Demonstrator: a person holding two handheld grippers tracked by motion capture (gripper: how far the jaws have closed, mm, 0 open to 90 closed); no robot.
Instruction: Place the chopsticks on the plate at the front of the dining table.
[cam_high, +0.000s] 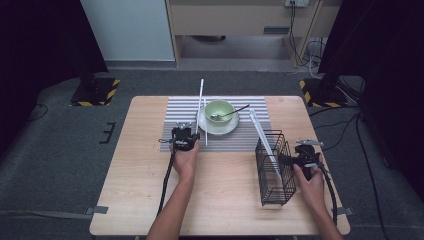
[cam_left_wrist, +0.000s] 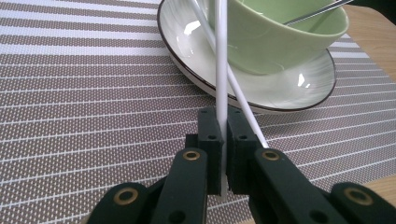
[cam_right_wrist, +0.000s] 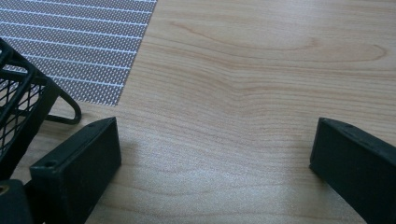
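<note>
Left tongs (cam_left_wrist: 223, 154) are clamping one white chopstick (cam_left_wrist: 221, 70), standing it up just beside the saucer (cam_left_wrist: 280, 93); a second (cam_left_wrist: 243, 100) is leaning there, a third (cam_high: 263, 142) sitting in the one wire basket (cam_high: 275, 167). Right tongs (cam_right_wrist: 210, 158) are gaping apart beside that basket.

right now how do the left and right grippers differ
The left gripper is shut on a white chopstick over the striped mat; the right gripper is open and empty over the bare table beside the wire basket. Both have black jaws.
</note>
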